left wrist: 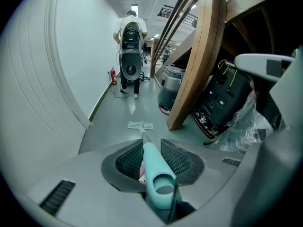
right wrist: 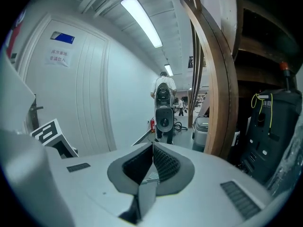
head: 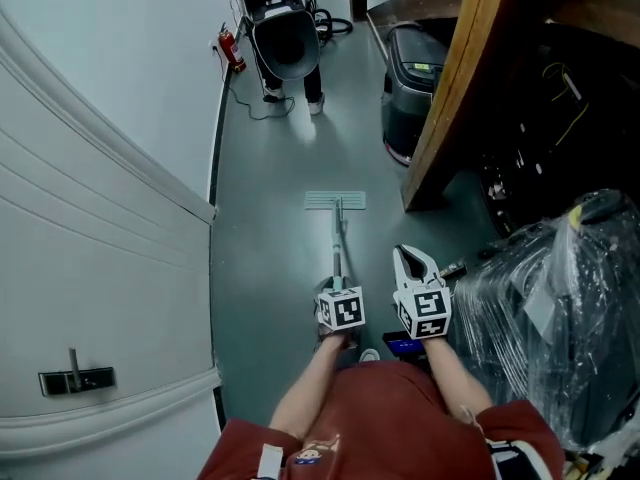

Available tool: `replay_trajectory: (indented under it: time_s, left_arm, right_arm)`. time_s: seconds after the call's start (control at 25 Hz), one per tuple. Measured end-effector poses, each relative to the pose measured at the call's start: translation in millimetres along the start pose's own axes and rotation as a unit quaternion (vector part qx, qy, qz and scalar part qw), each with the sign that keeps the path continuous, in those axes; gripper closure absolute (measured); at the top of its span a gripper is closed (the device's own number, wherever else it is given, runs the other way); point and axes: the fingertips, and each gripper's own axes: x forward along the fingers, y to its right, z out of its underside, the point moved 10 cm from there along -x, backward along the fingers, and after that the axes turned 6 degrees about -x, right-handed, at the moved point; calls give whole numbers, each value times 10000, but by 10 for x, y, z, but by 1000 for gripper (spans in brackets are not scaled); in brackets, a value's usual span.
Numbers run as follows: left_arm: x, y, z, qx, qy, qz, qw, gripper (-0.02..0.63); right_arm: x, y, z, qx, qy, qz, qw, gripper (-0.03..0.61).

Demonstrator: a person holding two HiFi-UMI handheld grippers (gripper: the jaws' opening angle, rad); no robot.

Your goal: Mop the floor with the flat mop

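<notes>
Fingers (left wrist: pixel 176 158) of my left gripper (left wrist: pixel 151 146) pinch the mop handle (left wrist: pixel 154 167); my right gripper (right wrist: pixel 153 156) has its pair pressed together, empty. The grey floor (head: pixel 270 218) shows no wet streaks; the mop head (head: pixel 335 201) lies flat ahead, so mopping looks barely begun.

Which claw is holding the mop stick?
The left claw: its jaws are clamped on the pale blue mop handle. The right claw is shut too, but there is nothing between its jaws.
</notes>
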Motion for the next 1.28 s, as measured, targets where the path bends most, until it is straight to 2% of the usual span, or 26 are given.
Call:
replay_trajectory:
  time_s: [0.36,0.64,0.88,1.28]
  left_arm:
    - [365,-331,-718,44,-41,132,9999,485]
    - [492,-560,-1026,275,-66,190,9994,486]
    - [393,-644,-873,410,-52,230,9989,487]
    - [-43,-450,-315,436,-49,115,9990,486]
  right_arm:
    - [817,18,-385,-34,-33,70,10000,558]
    - [1205,-80,-613,-72,36,62,9999,558]
    - [1100,-230,-593,-66,92,102,9999,558]
    - [331,-369,-395,-1,171,58,9998,558]
